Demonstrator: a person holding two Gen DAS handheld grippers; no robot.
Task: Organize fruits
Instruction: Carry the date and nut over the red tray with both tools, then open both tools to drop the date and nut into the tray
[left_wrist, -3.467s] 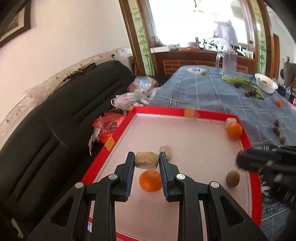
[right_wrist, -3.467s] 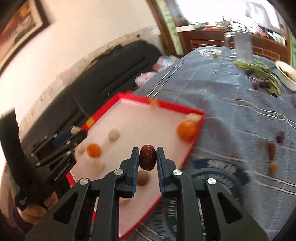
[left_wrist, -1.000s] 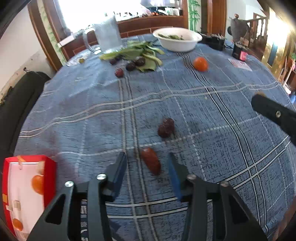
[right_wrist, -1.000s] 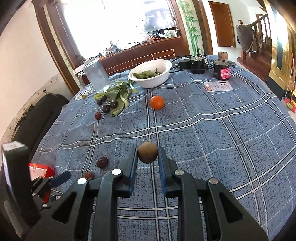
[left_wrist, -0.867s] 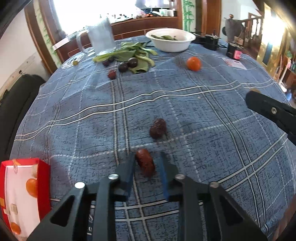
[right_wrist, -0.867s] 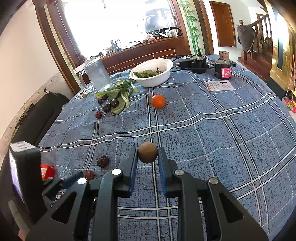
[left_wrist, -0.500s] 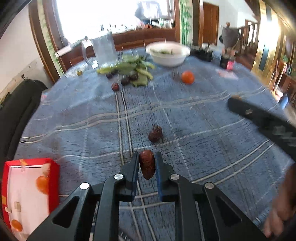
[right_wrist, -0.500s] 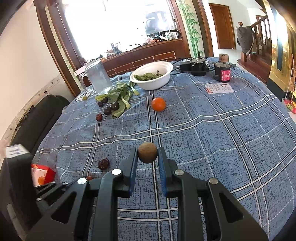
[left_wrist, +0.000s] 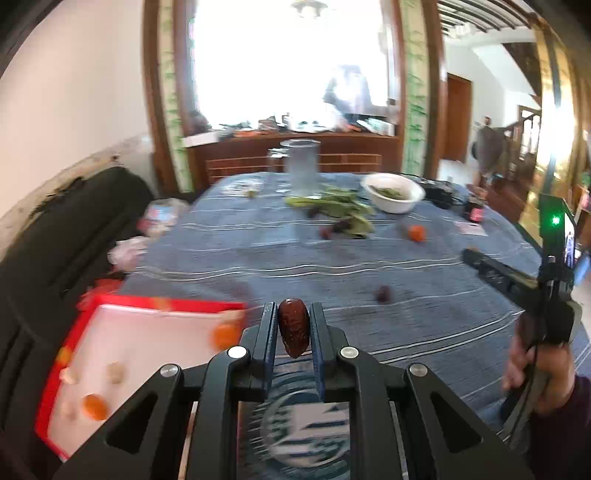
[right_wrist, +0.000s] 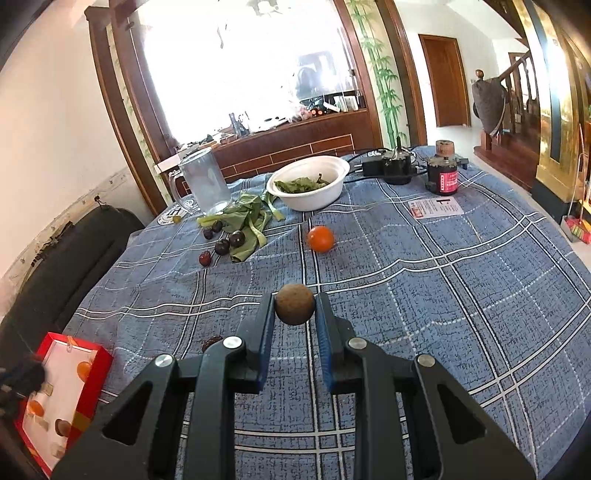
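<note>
Two fruits are held: left hand-held gripper clamps a red date, right hand-held gripper a brown round fruit; carry the date level over the red tray (lower left) before releasing

Tray: we see it at the table's near left edge, fruit lying in it.
Bowl: at the far side, with the jug to its left.
Greens: before the jug, small fruits beside them.
Round fruit: alone, before the bowl.
Couch: left of the table.
</note>
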